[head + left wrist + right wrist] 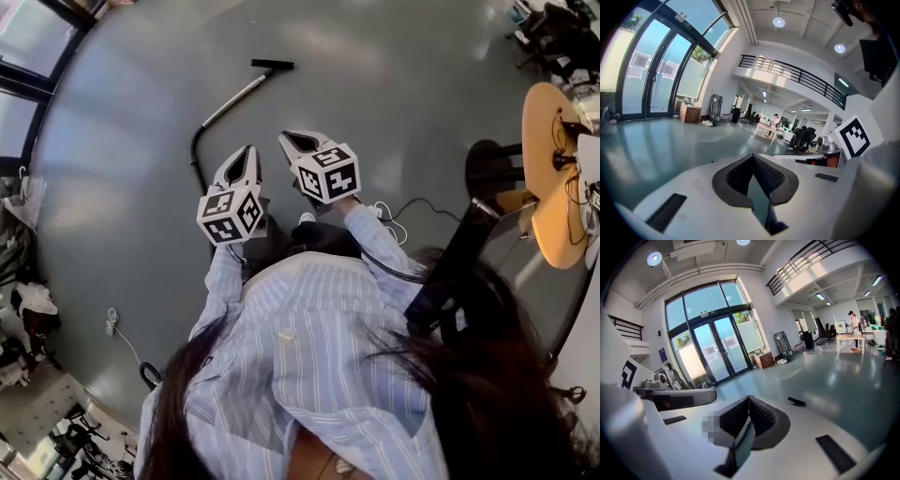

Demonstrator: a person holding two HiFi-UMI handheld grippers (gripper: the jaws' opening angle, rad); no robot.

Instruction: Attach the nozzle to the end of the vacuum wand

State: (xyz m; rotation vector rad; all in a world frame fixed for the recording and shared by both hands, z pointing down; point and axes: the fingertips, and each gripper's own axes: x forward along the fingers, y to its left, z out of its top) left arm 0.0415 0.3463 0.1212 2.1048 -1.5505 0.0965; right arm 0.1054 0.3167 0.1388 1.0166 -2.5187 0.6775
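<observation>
In the head view the silver vacuum wand (230,101) lies on the grey floor ahead of me, running up and right from a black hose (194,157). A flat black nozzle (272,65) lies at the wand's far end; whether the two are joined I cannot tell. The nozzle (797,401) also shows as a small dark piece on the floor in the right gripper view. My left gripper (250,150) (753,157) and right gripper (285,137) (749,398) are side by side in the air, short of the wand. Both are shut with nothing between the pads.
A round wooden table (547,183) and a black chair (487,169) stand at the right. A white cable (392,222) lies on the floor near my feet. Glass doors (717,350) and a cardboard box (764,359) are far ahead, and desks with office chairs (804,138) stand further off.
</observation>
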